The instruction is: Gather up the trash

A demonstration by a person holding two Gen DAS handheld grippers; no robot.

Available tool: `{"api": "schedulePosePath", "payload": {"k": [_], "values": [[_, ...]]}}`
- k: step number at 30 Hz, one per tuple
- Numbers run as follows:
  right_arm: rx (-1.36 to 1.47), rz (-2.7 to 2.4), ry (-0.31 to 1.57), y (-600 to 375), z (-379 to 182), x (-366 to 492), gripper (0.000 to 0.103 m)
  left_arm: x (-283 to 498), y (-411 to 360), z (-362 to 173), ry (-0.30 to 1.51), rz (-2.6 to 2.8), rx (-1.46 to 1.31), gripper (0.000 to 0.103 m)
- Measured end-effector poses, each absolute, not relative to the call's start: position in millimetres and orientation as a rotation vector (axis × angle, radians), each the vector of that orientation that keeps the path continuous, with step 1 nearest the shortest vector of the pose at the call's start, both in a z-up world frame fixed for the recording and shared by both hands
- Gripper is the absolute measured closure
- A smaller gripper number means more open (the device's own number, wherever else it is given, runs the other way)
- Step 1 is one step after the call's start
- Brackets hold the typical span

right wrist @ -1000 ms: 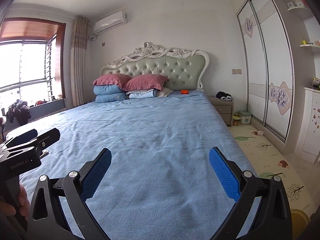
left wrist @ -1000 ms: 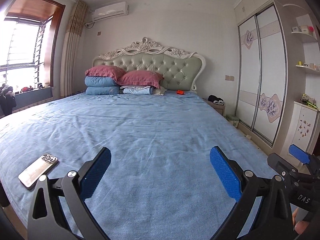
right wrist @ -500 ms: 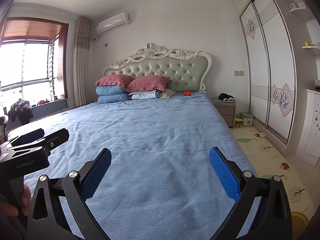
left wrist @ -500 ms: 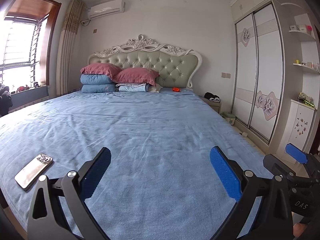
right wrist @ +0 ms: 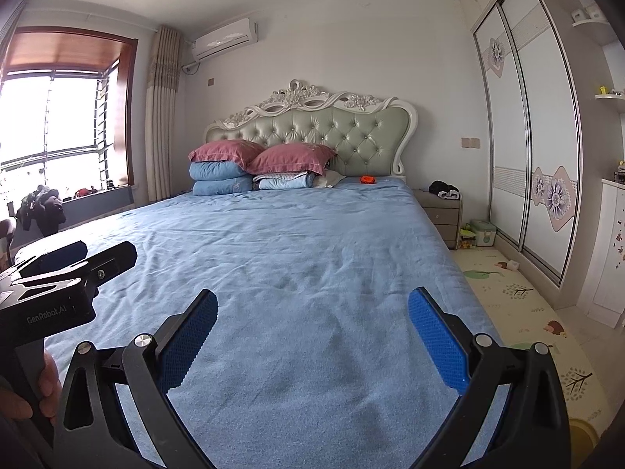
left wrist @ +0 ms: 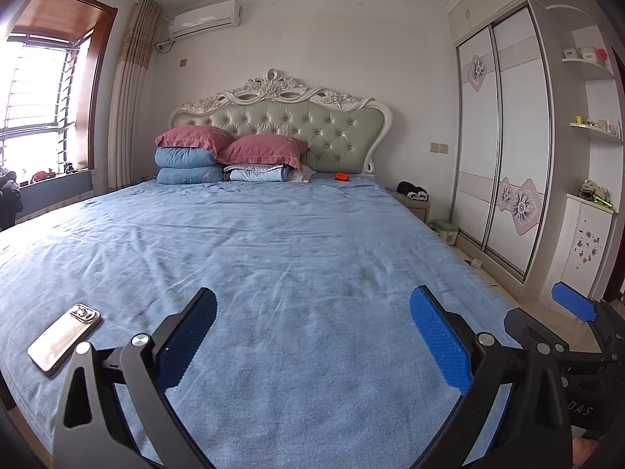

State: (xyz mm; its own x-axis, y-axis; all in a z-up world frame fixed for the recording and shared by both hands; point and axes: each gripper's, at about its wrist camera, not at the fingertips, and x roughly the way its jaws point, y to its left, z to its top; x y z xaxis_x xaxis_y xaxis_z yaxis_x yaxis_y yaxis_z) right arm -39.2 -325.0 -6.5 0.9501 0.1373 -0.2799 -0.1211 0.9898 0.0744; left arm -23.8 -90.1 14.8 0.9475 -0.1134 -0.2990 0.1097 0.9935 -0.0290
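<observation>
**Both grippers spread wide over the foot of the bed**

Left gripper hangs above the blue bedspread with its blue pads far apart and nothing between them. Right gripper is the same story, jaws wide, nothing held, level beside its partner. A hand shows at the left gripper's handle.

Open ground ahead: the whole middle of the spread lies bare up to the pillows stacked against the tufted headboard. A phone sits near the bed's left foot edge, just left of the left gripper. A small orange item lies far off near the headboard, right of the pillows; what it is, I can't tell. Off the right edge, the patterned floor mat runs between bed and sliding wardrobe, with a nightstand at the head.
</observation>
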Motion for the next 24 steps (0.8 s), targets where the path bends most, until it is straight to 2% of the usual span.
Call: {"api": "schedulePosePath", "payload": {"k": [24], "values": [[0.063,0.121,0.303,-330.0,-9.6,-36.2,0.008,-24.3,-98.7,15.3,0.291,-0.078,0.033,0.004]]}}
